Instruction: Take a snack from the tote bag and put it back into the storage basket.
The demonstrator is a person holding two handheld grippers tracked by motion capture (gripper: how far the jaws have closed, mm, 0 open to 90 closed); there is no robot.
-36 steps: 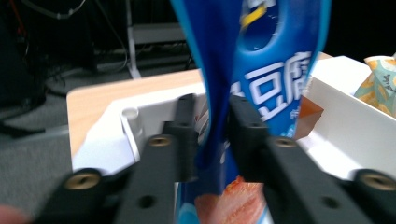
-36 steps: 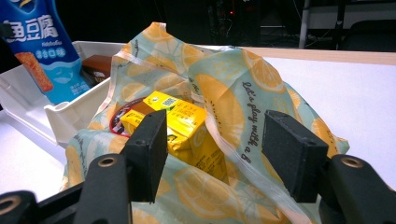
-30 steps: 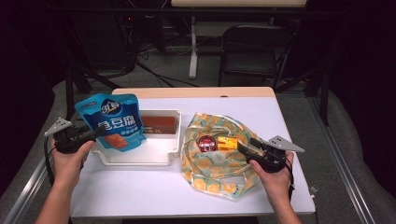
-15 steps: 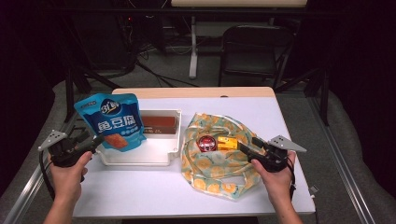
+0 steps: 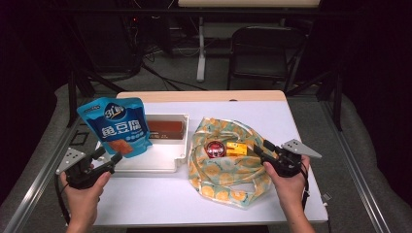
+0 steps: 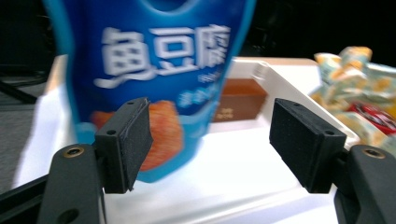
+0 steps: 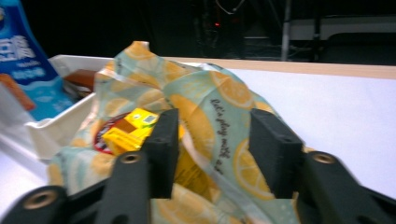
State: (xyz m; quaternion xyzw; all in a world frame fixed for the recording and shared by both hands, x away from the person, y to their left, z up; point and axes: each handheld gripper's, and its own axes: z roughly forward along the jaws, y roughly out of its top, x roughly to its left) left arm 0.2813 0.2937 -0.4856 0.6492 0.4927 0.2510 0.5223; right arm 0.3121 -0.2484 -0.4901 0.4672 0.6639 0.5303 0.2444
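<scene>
while the left gripper [image 6: 210, 144] gapes, blue pouch [image 5: 118, 125] stands free

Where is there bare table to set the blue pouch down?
Free: the front strip between the tray and the table's near edge, and the far right behind the bag. Crowded: the middle, where tray and bag nearly meet, pouch standing in the tray.

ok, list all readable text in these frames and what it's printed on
"鱼豆腐": large white characters on the blue snack pouch.
"31": white logo at the top of the same pouch, seen from the high view; I am not sure of it.
"Let's play with...": script on the lemon-print cloth bag; the rest blurs.
Small print on the pouch, the yellow box, the red round tin and the brown box: too blurred to read.
</scene>
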